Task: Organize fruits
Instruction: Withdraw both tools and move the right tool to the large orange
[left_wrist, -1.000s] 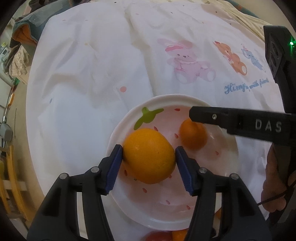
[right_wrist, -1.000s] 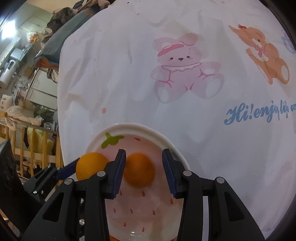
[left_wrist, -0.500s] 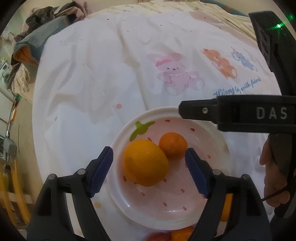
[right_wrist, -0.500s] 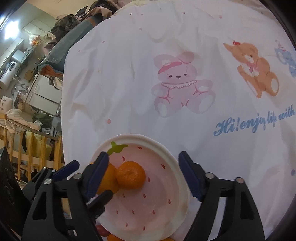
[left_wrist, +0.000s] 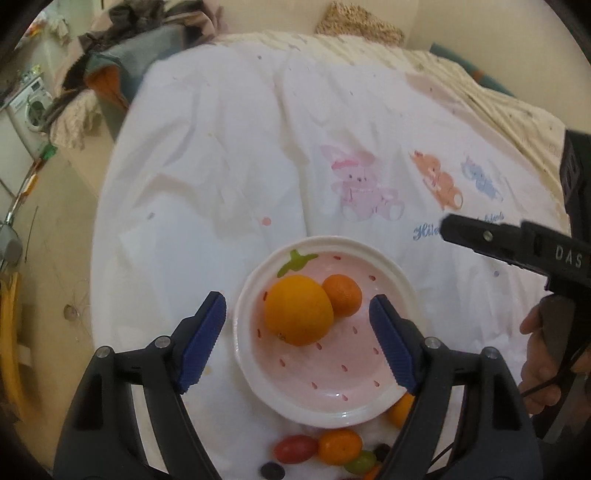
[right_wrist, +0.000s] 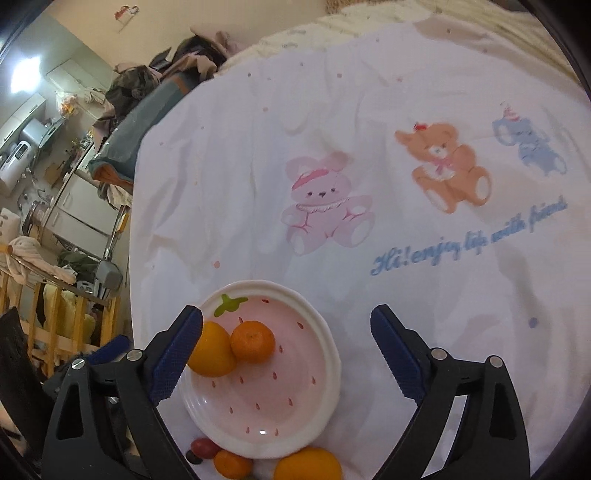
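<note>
A pink strawberry-print plate (left_wrist: 354, 402) (right_wrist: 295, 417) sits on the white cartoon tablecloth. On it lie a large orange (left_wrist: 298, 310) (right_wrist: 212, 350) and a small mandarin (left_wrist: 342, 295) (right_wrist: 253, 341), touching each other. My left gripper (left_wrist: 297, 339) is open and empty, raised above the plate. My right gripper (right_wrist: 286, 354) is open and empty, also raised above the plate; its side shows in the left wrist view (left_wrist: 517, 247).
Loose fruit lies at the plate's near edge: a red tomato (left_wrist: 295, 448), small oranges (left_wrist: 340, 446) (right_wrist: 232, 463), a larger orange (right_wrist: 308, 465), a green grape (left_wrist: 360, 461). The tablecloth (right_wrist: 369, 147) reaches far and right. Clutter and furniture stand beyond the table's left edge.
Both grippers have opened, let go of the orange and the mandarin onto the plate, and pulled up and back. The two fruits now rest together.
</note>
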